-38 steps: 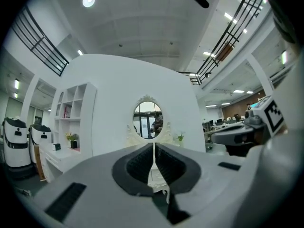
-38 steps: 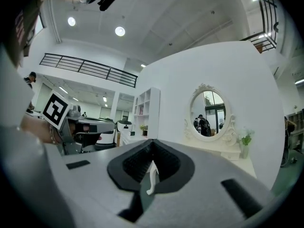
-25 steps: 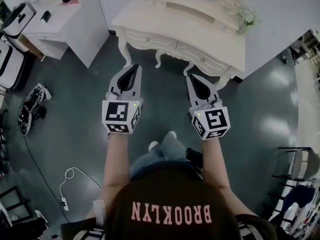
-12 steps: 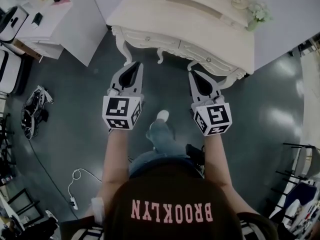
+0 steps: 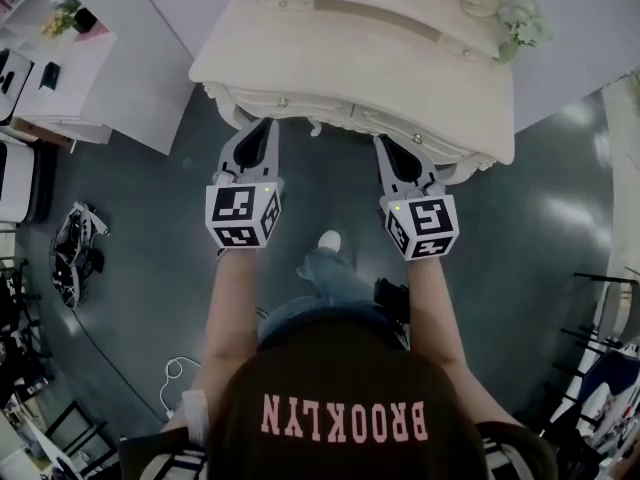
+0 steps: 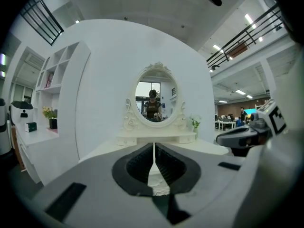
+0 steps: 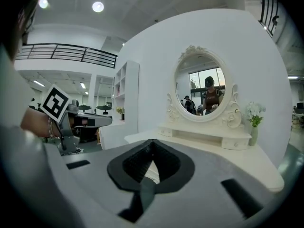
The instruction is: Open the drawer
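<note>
A cream dressing table point(image 5: 400, 63) stands ahead, its carved front holding a left drawer point(image 5: 258, 99) with a small knob point(image 5: 283, 101). The right-hand drawer front is mostly hidden under the tabletop edge. My left gripper point(image 5: 264, 121) is shut and empty, its tips just short of the left drawer front. My right gripper point(image 5: 385, 139) is also shut and empty, just below the table's front edge. In the left gripper view the left gripper point(image 6: 154, 144) points at the oval mirror point(image 6: 155, 99). In the right gripper view the right gripper point(image 7: 152, 140) points at the tabletop point(image 7: 228, 153).
White shelving point(image 5: 70, 73) stands to the table's left. A vase of flowers point(image 5: 520, 28) sits at the table's back right. A cable point(image 5: 180, 370) and gear point(image 5: 75, 248) lie on the dark floor at left; a dark chair frame point(image 5: 610, 298) is at right. The person's foot point(image 5: 328, 240) is forward.
Both grippers have moved forward to the dressing table's front, staying shut. The person has stepped closer, and the table now fills more of the head view.
</note>
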Motion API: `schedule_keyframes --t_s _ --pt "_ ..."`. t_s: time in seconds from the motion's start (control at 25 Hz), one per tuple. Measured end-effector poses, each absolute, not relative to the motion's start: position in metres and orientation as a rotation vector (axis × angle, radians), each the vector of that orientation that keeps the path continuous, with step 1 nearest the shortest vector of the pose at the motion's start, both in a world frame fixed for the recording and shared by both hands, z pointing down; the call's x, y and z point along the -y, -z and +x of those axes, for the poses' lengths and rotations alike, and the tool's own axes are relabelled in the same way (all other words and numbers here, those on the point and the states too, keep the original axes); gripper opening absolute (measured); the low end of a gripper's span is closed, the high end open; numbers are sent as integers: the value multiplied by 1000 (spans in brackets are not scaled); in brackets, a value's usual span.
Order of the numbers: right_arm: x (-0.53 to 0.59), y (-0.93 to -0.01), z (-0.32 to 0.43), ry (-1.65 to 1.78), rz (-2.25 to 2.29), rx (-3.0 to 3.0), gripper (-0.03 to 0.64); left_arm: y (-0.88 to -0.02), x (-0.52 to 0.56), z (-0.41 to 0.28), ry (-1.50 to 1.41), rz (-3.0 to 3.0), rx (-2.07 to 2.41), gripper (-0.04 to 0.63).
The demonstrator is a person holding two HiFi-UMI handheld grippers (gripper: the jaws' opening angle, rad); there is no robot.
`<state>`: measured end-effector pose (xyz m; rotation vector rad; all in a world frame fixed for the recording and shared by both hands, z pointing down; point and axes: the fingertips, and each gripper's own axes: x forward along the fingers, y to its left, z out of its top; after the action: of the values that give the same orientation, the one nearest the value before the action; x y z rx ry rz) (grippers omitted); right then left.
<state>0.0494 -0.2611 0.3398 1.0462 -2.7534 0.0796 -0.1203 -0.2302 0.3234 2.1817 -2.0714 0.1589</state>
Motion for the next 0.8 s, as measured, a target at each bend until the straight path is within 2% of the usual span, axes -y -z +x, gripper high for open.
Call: schedule_keyframes --t_s 0.32,0.8 --pt "325 -384 37 -209 1068 2663 -2 -365 295 -143 -216 2121 1976 11" --pt "334 -441 19 -327 1100 2548 -3 -435 307 -169 -321 2058 1832 11"
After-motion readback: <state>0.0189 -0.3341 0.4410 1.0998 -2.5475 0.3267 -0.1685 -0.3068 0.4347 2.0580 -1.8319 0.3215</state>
